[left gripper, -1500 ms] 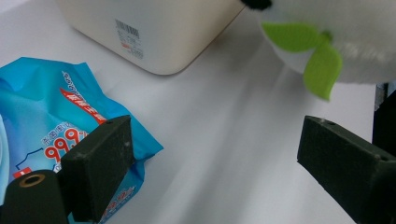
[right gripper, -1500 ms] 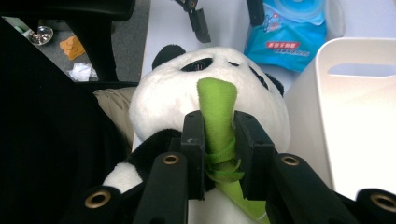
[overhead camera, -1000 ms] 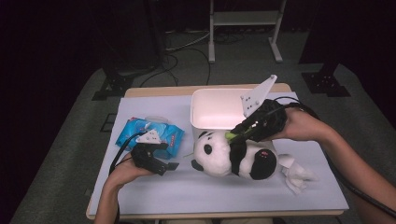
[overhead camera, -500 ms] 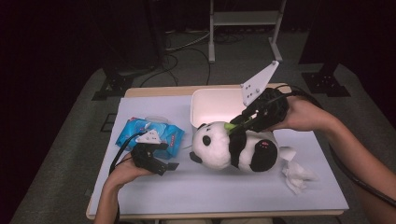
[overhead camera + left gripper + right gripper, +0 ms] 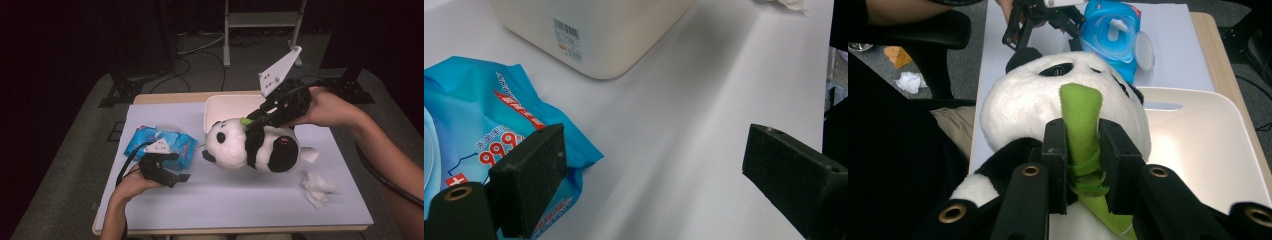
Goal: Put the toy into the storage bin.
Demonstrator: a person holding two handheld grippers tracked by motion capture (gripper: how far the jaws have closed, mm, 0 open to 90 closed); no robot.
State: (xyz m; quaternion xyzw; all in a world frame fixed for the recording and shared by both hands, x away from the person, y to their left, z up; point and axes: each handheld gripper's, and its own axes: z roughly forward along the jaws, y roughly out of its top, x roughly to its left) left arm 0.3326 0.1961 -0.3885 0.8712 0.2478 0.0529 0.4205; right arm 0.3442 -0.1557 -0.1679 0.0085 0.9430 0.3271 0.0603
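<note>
A black-and-white plush panda (image 5: pixel 252 145) hangs just above the white table, in front of the cream bin (image 5: pixel 227 106). My right gripper (image 5: pixel 254 121) is shut on the green felt leaf (image 5: pixel 1079 131) at the panda's neck. Its pads (image 5: pixel 1055 152) squeeze the leaf from both sides, with the panda's head (image 5: pixel 1048 107) beyond them. At the table's left, my left gripper (image 5: pixel 179 177) rests low with its jaws wide apart and nothing between them. A blue wet-wipes pack (image 5: pixel 160 142) lies just behind it, and the same pack (image 5: pixel 479 140) sits beside the left pad (image 5: pixel 531 177).
A crumpled white tissue (image 5: pixel 319 187) lies on the table at the right front. The cream bin (image 5: pixel 594 30) stands ahead of the left gripper, open side up in the right gripper view (image 5: pixel 1203 145). A black chair arm (image 5: pixel 913 30) sits off the table's edge.
My right gripper has risen and drawn toward the bin with the panda, lifting it off the table. The left gripper has stayed where it was.
</note>
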